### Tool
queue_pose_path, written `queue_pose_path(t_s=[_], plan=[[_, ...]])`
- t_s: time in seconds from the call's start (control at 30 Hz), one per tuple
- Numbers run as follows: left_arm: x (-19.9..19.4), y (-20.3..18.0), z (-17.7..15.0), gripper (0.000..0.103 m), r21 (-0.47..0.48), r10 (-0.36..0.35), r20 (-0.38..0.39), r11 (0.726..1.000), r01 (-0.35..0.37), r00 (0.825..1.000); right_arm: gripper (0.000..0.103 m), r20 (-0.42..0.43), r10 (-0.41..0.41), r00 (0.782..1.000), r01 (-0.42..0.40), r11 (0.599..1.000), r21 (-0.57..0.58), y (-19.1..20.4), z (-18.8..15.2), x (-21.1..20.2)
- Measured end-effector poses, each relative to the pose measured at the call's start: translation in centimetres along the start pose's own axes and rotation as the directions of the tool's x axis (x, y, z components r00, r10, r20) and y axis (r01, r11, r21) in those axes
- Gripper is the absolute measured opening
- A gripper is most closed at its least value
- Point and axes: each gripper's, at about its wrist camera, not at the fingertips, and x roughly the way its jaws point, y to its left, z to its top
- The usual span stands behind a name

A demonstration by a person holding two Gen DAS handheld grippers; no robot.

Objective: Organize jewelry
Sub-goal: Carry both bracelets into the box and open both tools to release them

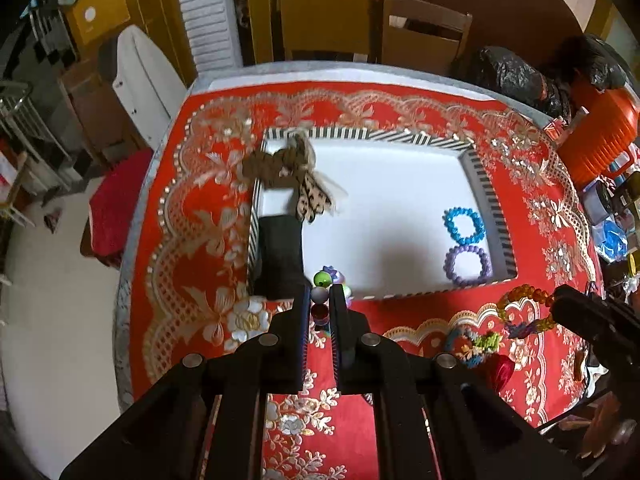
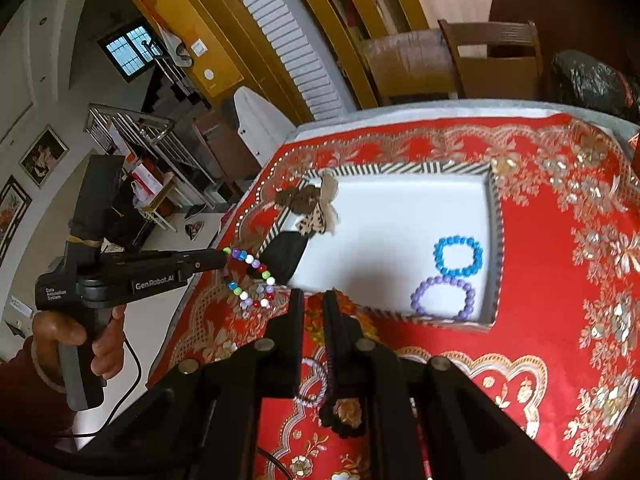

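A white tray with a striped rim [image 1: 376,135] [image 2: 400,168] lies on the red cloth. In it lie a blue bead bracelet [image 1: 464,225] [image 2: 458,255], a purple one [image 1: 468,266] [image 2: 443,298] and a brown fabric bow [image 1: 298,172] [image 2: 316,204]. My left gripper [image 1: 320,300] [image 2: 224,258] is shut on a multicoloured bead bracelet [image 1: 322,284] [image 2: 252,276], held above the tray's near left corner. My right gripper [image 2: 312,300] [image 1: 556,304] is shut on an orange-yellow bead bracelet [image 1: 524,308] [image 2: 344,312], above the cloth just in front of the tray.
More jewelry lies on the cloth near the front: a colourful bracelet [image 1: 474,344], a pale beaded ring [image 2: 312,384] and a dark flower piece [image 2: 344,412]. Wooden chairs [image 1: 420,28] stand behind the table. An orange container [image 1: 600,132] and clutter sit at the right.
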Motion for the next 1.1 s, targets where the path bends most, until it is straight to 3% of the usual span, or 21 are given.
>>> queue_pose_path(t_s=[0.57, 1.1], plan=[[0.3, -1.8, 1.0, 0.000, 0.040, 0.014, 0.016, 0.999, -0.015, 1.000, 0.009, 0.024, -0.048, 0.999, 0.048, 0.999, 0.006, -1.0, 1.3, -0.8], [3.6, -2.2, 3.0, 0.000, 0.070, 0.013, -0.032, 0.998, -0.010, 0.999, 0.009, -0.013, -0.117, 0.993, 0.118, 0.993, 0.019, -3.9, 5.0, 2.5]])
